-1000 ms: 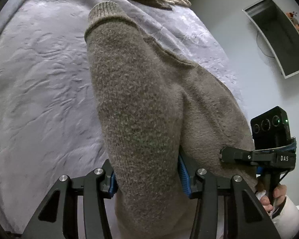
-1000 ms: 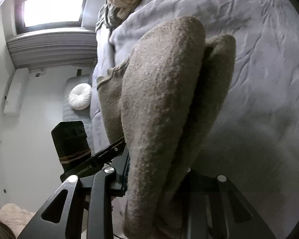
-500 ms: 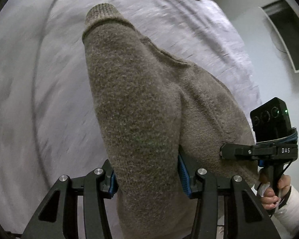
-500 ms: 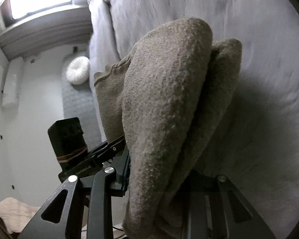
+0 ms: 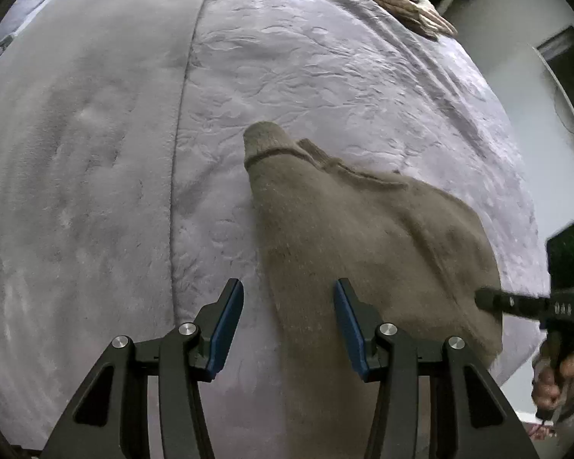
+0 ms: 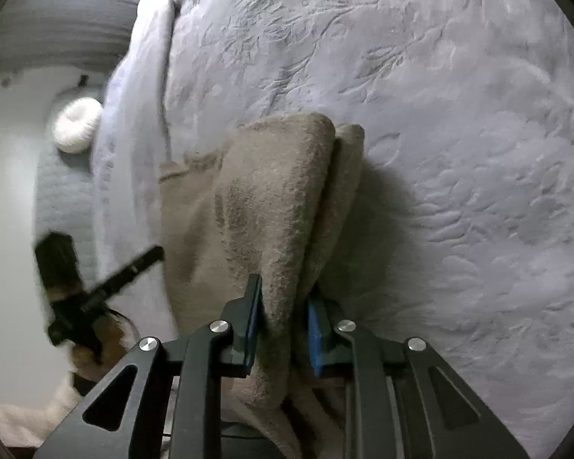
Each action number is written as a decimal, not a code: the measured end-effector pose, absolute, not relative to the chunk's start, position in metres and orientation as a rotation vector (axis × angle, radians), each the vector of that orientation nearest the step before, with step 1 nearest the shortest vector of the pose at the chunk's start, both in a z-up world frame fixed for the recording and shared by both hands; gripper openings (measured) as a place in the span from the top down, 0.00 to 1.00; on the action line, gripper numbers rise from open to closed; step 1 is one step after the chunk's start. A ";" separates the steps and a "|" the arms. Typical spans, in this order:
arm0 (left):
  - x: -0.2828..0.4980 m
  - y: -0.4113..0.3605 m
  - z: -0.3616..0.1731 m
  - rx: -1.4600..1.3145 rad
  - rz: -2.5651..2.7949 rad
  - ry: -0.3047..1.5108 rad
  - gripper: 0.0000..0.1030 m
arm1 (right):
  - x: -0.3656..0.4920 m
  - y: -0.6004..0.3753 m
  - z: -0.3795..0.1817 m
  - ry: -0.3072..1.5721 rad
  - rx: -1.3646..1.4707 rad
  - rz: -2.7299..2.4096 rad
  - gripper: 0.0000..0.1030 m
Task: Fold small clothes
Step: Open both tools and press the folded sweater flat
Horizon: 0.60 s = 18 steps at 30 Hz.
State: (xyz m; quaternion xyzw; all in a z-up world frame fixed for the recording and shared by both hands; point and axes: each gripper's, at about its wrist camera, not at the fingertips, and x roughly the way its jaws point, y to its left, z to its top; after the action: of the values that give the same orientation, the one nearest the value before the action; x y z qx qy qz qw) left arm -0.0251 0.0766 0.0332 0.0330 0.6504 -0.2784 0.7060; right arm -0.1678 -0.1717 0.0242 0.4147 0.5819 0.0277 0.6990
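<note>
A brown knitted sweater (image 5: 363,237) lies on a pale grey bedspread (image 5: 95,153). The left hand-held gripper (image 5: 289,321) stands with its blue pads (image 5: 225,325) apart: the right pad touches the sweater, the left is clear. The right hand-held gripper (image 5: 490,300) meets the sweater's right edge.

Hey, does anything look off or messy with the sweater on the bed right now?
The sweater lies bunched on the bedspread, not flat: in the right wrist view a thick fold stands up where the right gripper pinches it.
</note>
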 end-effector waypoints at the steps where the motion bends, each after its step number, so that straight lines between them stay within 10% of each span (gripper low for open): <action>1: -0.026 0.072 0.027 0.094 -0.608 1.443 0.51 | -0.168 -0.169 0.024 1.321 0.849 0.033 0.78; 18: -0.066 0.064 0.043 0.328 -0.617 1.377 0.49 | -0.205 -0.155 0.031 1.388 0.630 -0.177 0.79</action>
State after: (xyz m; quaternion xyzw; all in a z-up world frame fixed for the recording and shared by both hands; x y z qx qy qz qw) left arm -0.0660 0.0643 0.0426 0.1482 0.6220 -0.2790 0.7165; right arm -0.2046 -0.1553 0.0310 0.2852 0.6278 -0.0802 0.7198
